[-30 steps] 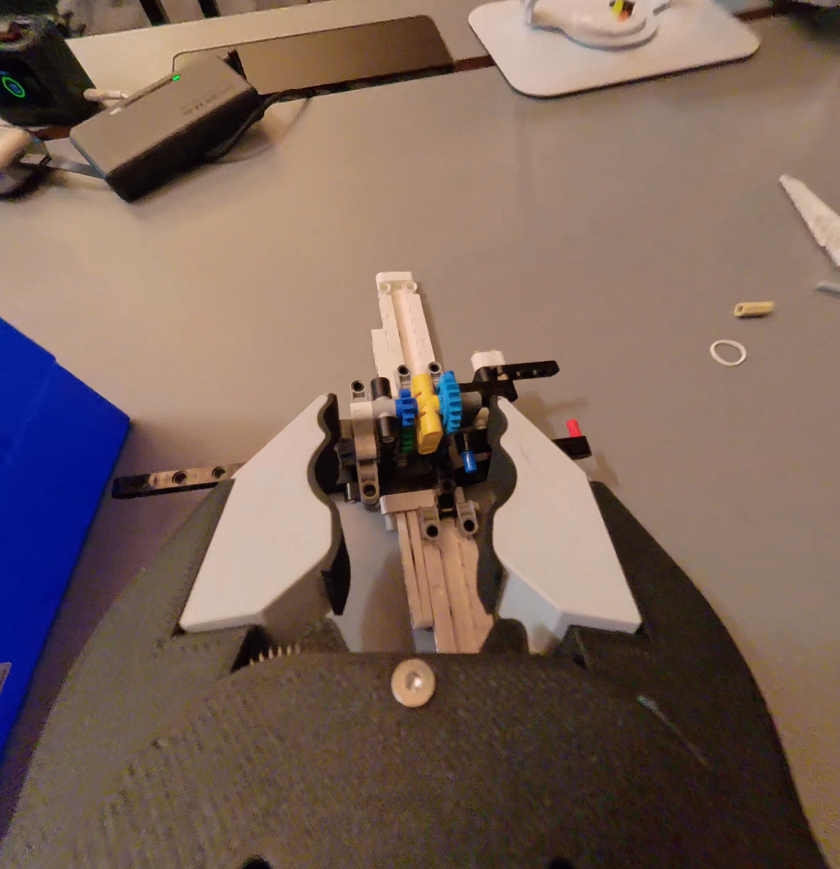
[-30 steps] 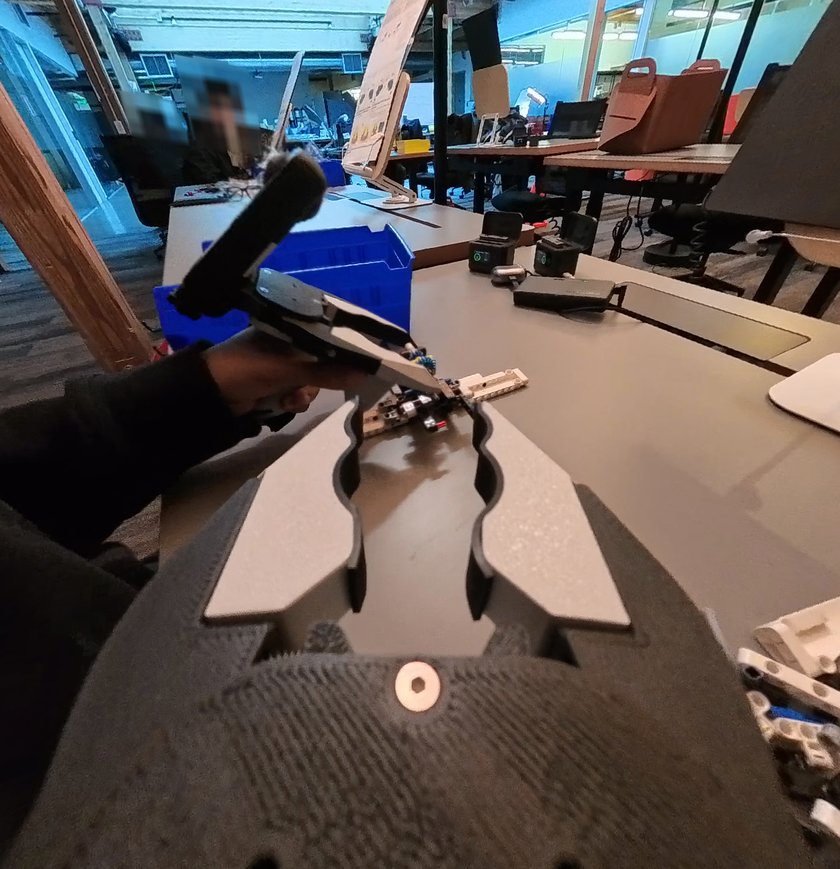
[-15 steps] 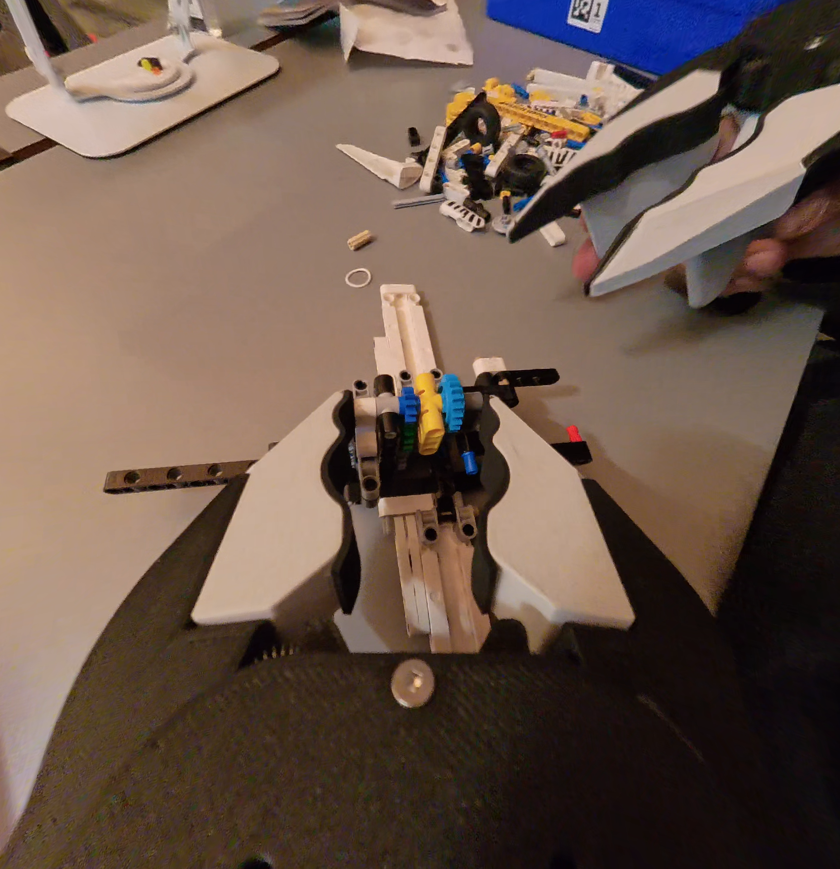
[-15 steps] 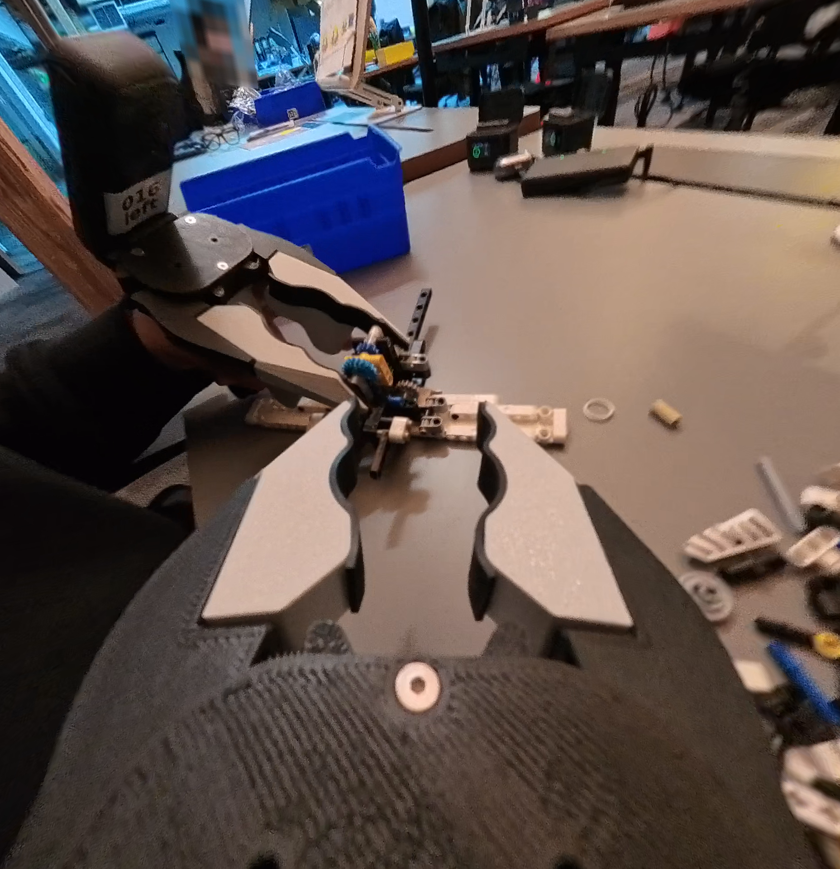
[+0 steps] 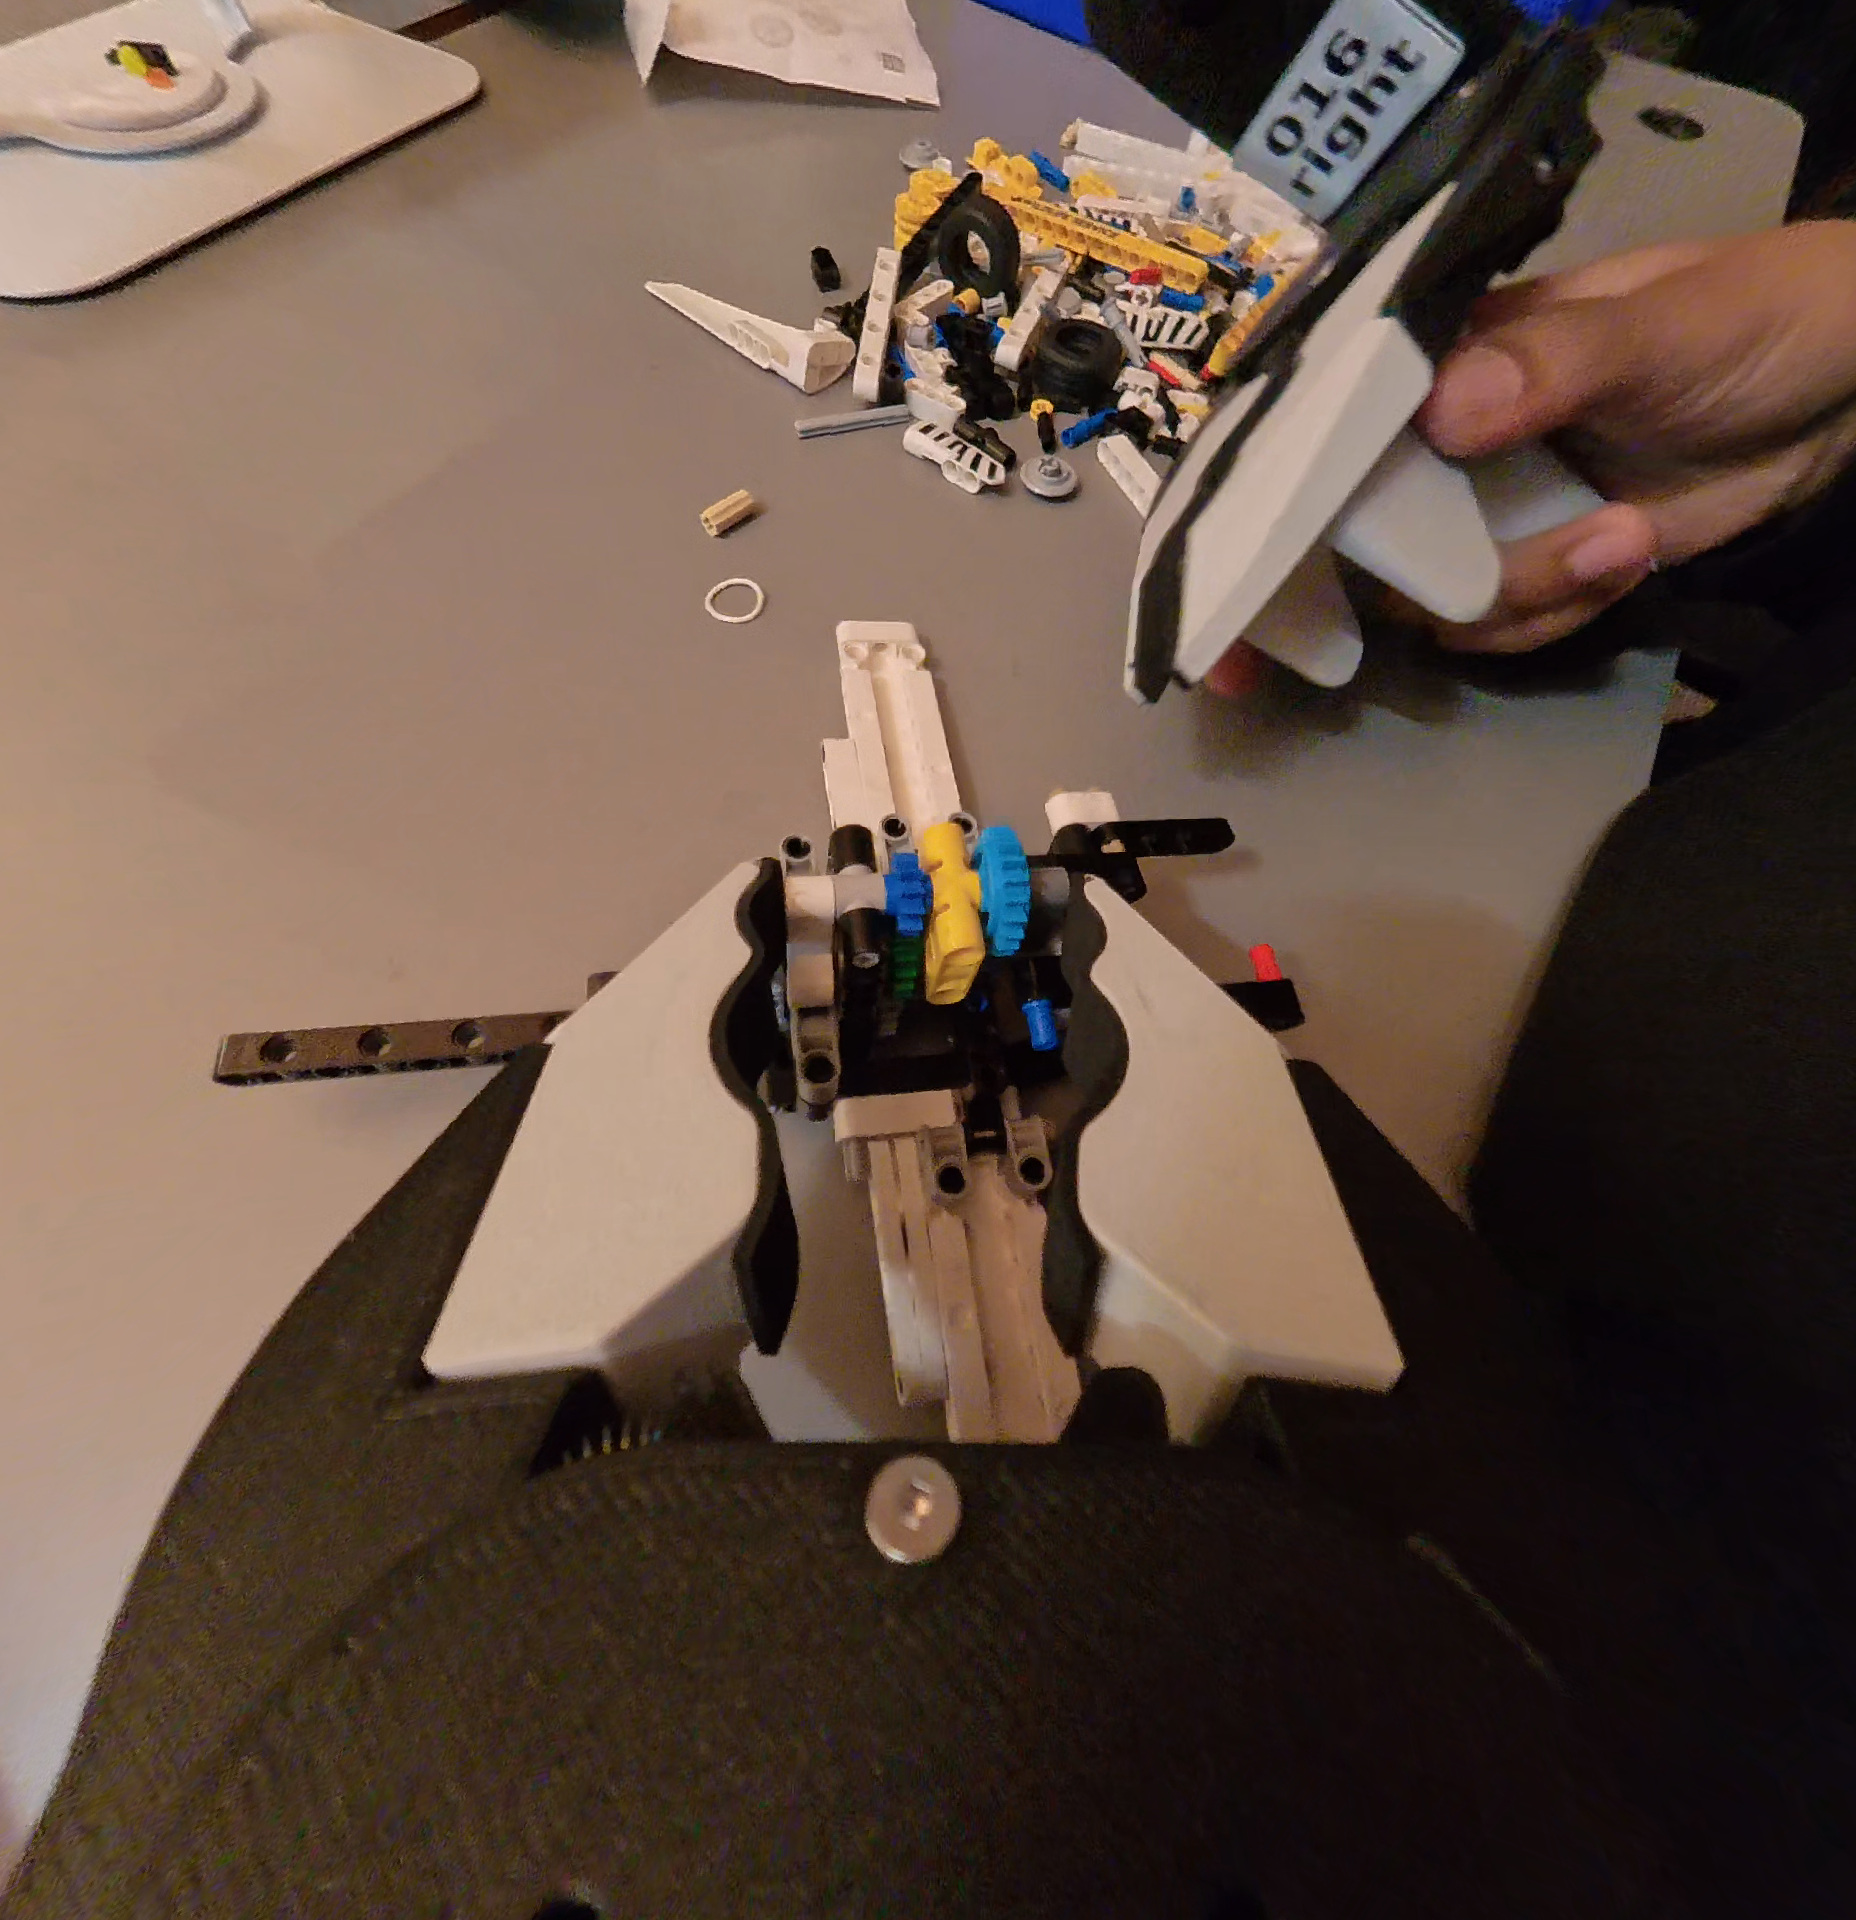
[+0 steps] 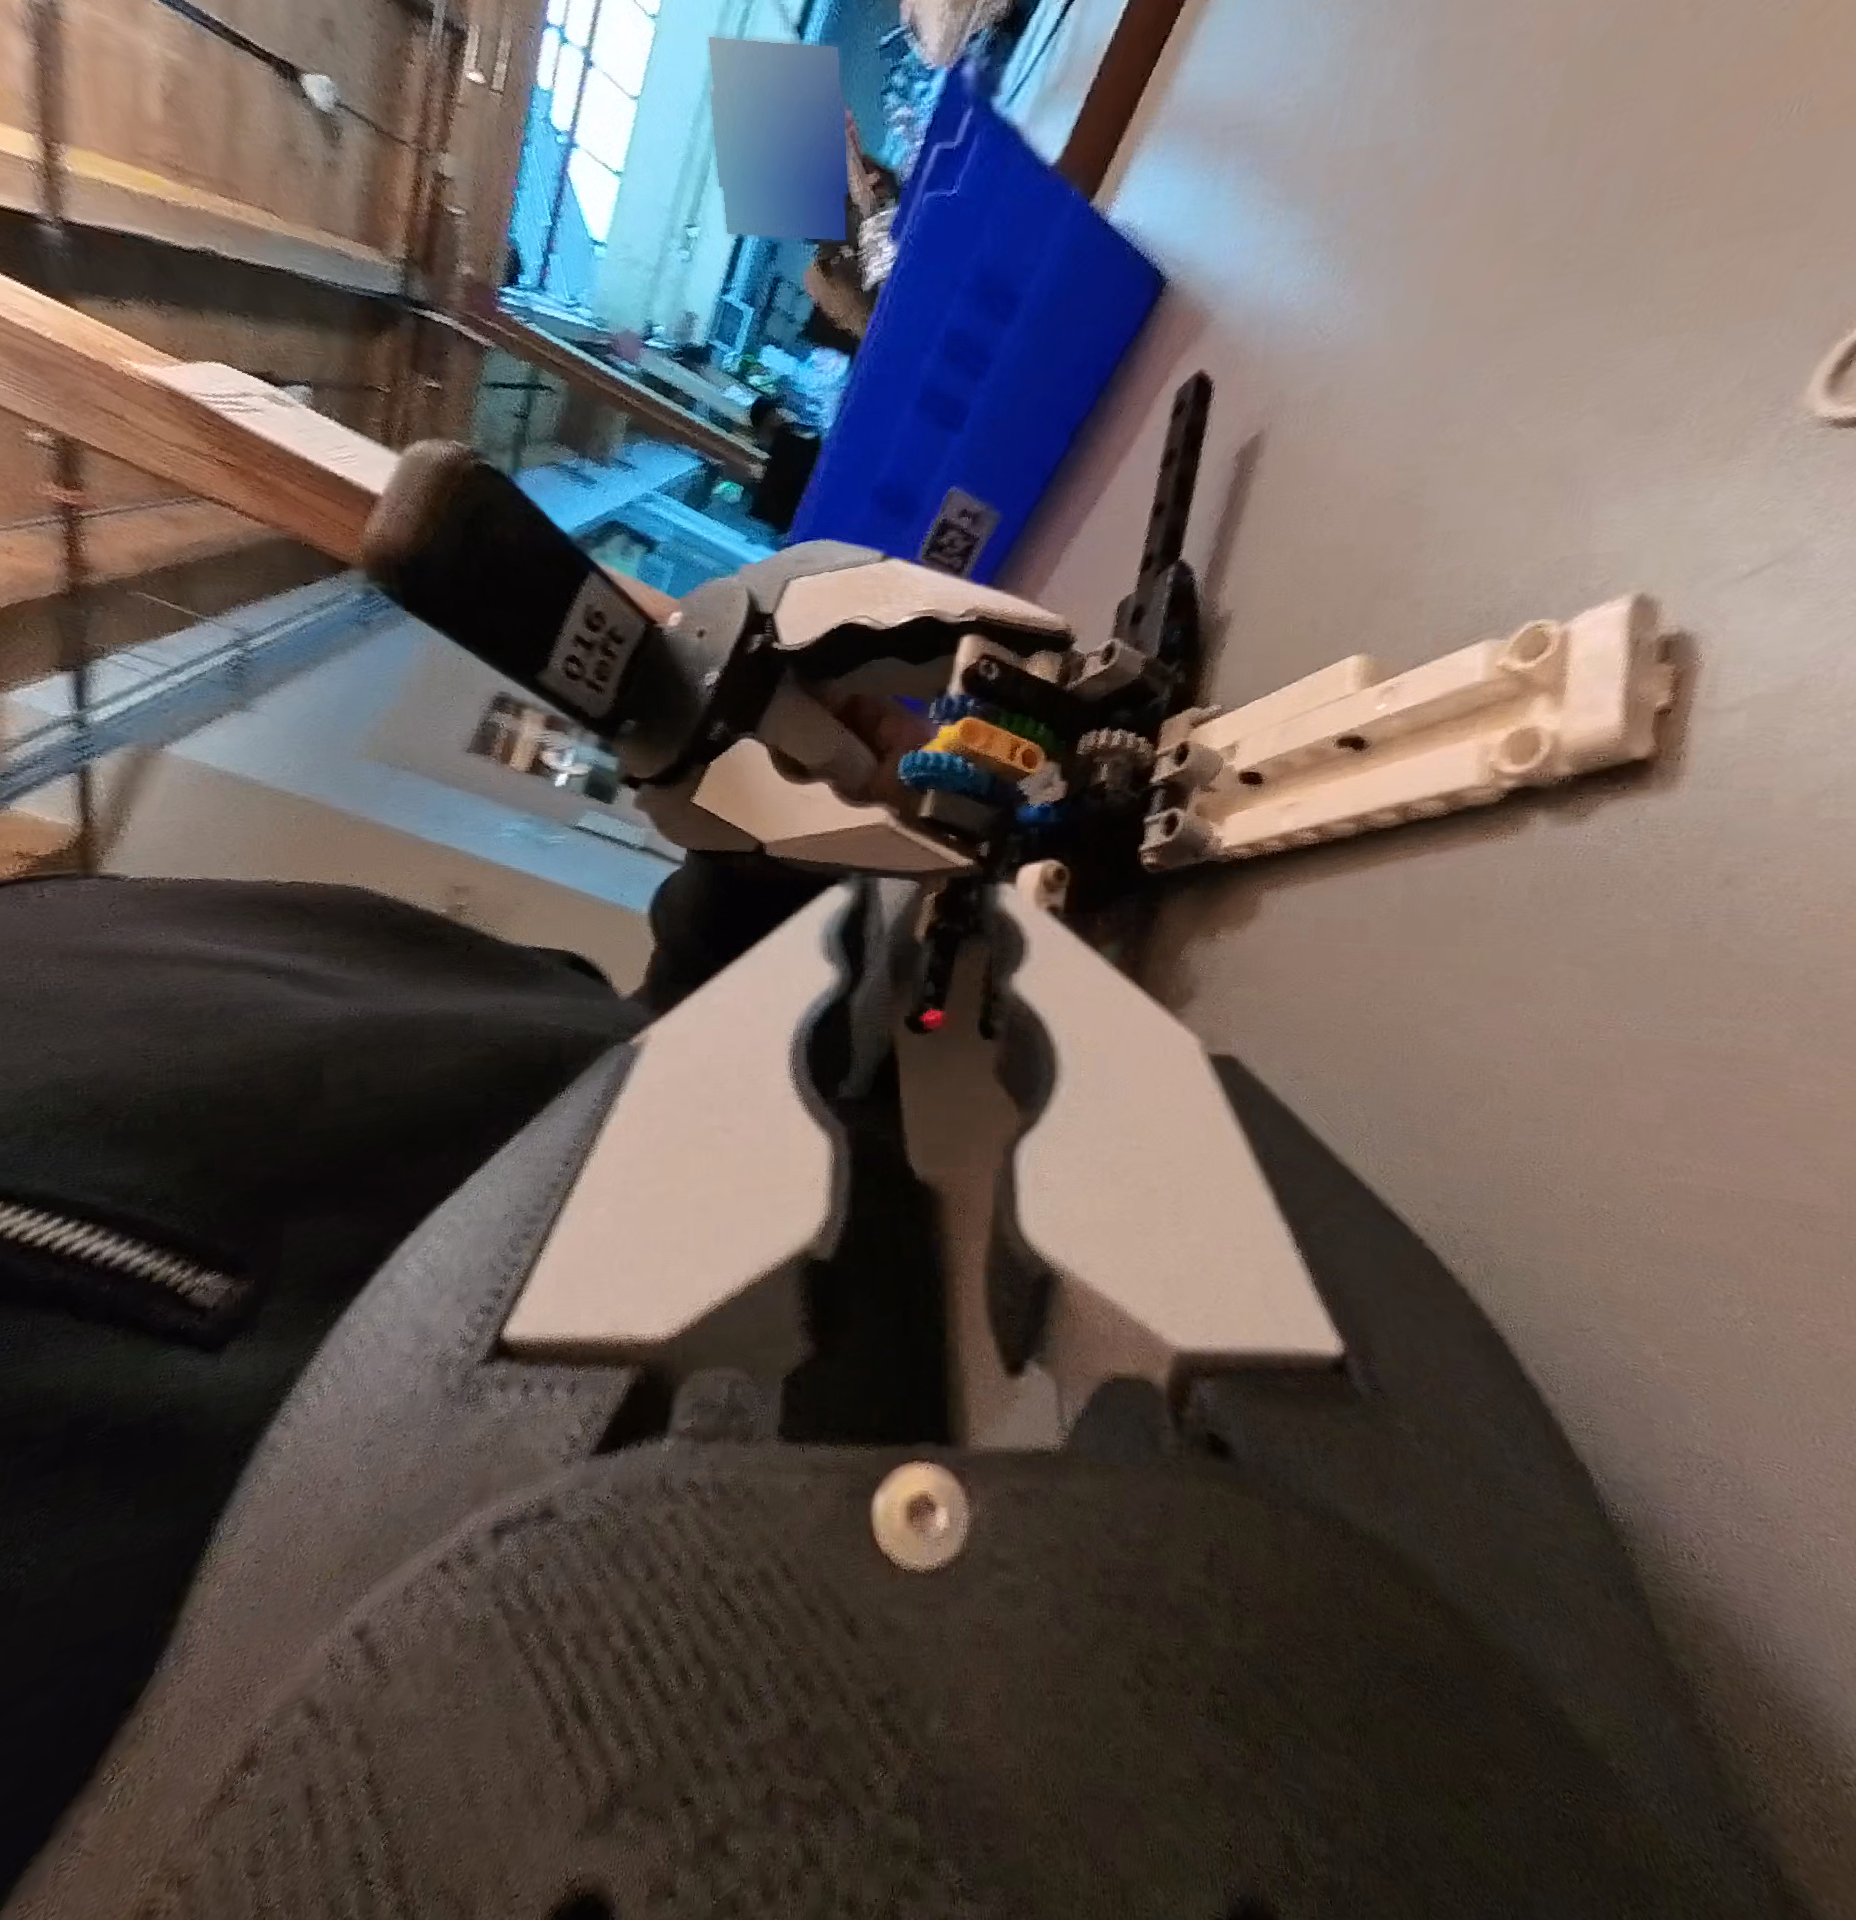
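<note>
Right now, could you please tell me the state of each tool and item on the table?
left tool, shut on the brick model, pads pressing its sides.
right tool, slightly open, holding nothing, clear of the model.
brick model, assembled, lying on the table.
loose parts, heaped, untouched.
white ring, lying flat.

Grey table; wooden beam; bright windows.

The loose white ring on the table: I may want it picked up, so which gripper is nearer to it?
Right. The right gripper hovers off to one side of the white ring, apart from it. The left gripper sits farther back, clamped on the brick gear assembly.
</note>
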`<move>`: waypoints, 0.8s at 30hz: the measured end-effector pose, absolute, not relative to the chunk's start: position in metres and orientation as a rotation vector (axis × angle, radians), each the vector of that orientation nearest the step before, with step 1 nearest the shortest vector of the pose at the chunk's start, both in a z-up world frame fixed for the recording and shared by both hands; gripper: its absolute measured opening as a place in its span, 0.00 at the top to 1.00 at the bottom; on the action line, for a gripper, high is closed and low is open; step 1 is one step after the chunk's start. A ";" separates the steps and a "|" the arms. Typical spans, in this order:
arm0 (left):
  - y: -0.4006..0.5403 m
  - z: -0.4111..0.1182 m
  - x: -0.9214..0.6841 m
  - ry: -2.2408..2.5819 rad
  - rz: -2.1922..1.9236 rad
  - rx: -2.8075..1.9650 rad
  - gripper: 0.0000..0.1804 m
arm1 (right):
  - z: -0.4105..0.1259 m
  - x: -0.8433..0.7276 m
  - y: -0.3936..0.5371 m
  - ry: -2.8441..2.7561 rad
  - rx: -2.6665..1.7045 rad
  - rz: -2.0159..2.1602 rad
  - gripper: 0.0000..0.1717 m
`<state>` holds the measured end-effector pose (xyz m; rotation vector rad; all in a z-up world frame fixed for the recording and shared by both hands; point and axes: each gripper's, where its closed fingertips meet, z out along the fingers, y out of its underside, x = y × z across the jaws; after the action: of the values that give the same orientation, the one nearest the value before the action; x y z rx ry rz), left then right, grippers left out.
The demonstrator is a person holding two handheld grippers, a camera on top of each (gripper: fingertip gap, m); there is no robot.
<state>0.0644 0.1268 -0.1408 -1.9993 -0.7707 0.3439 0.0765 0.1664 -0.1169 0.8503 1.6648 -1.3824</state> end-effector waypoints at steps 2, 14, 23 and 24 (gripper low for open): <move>0.127 -0.142 0.067 -0.736 0.357 -2.018 0.71 | -0.120 0.077 0.164 1.683 0.830 -1.358 1.00; 0.127 -0.142 0.069 -0.632 0.352 -2.010 0.71 | -0.141 0.082 0.151 1.707 0.811 -1.172 0.88; 0.125 -0.144 0.069 -0.557 0.405 -2.049 0.70 | -0.149 0.085 0.147 1.758 0.775 -1.105 0.96; 0.126 -0.144 0.070 -0.538 0.413 -2.056 0.70 | -0.148 0.085 0.147 1.753 0.780 -1.108 0.96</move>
<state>0.0701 0.1257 -0.1444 -2.0560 -0.5381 0.4132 0.0847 0.1472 -0.1484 0.7801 1.7533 -1.1083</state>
